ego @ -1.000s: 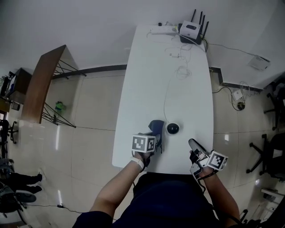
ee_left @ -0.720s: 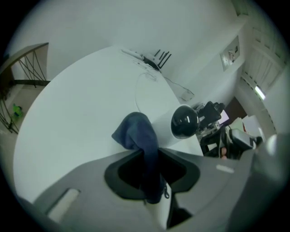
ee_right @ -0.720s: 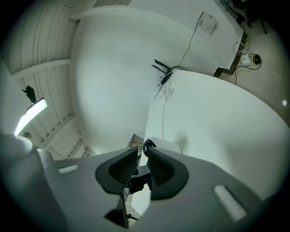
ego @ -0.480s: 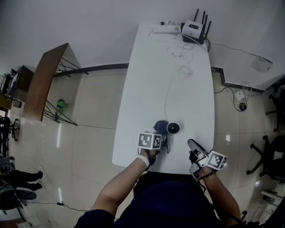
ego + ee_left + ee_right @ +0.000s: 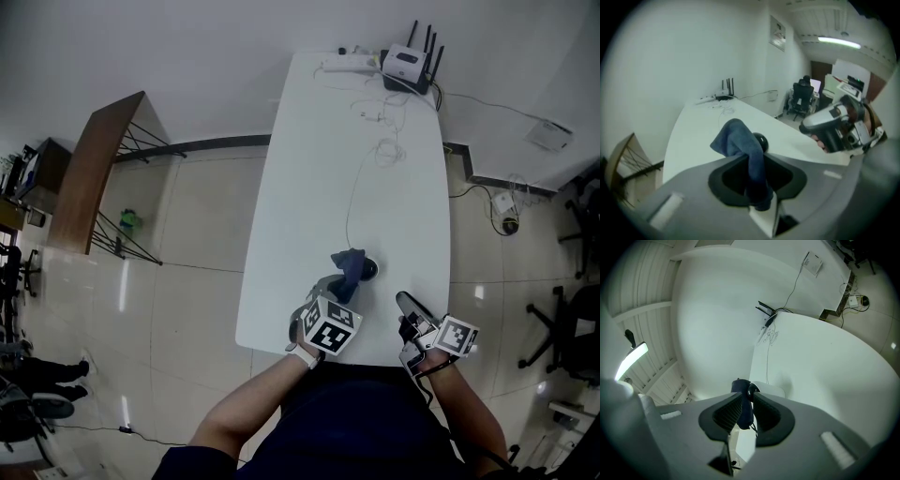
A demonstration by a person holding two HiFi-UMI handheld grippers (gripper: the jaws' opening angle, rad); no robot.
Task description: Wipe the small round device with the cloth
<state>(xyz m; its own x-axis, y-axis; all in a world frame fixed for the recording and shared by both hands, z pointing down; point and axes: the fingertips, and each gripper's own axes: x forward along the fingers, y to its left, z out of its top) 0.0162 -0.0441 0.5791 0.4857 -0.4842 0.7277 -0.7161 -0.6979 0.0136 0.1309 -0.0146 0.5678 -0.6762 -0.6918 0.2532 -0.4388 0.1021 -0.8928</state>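
Note:
A small round black device (image 5: 370,270) sits on the white table (image 5: 309,187) near its front edge. A blue cloth (image 5: 349,262) lies against the device's left side and covers part of it. My left gripper (image 5: 334,284) is shut on the cloth's lower end and is tilted down. In the left gripper view the cloth (image 5: 740,140) rises from the jaws and the device (image 5: 761,140) peeks out behind it. My right gripper (image 5: 405,302) hovers by the table's front right edge, its jaws a narrow gap apart with nothing held; the cloth (image 5: 740,386) shows beyond them.
A thin white cable (image 5: 354,187) runs from the device to the table's far end, where a router (image 5: 409,64) and a power strip (image 5: 342,64) stand. A wooden side table (image 5: 89,178) is at the left and office chairs (image 5: 572,319) at the right.
My left gripper has rolled and lifted, carrying the cloth rightward from beside the device onto it. The right gripper has stayed put.

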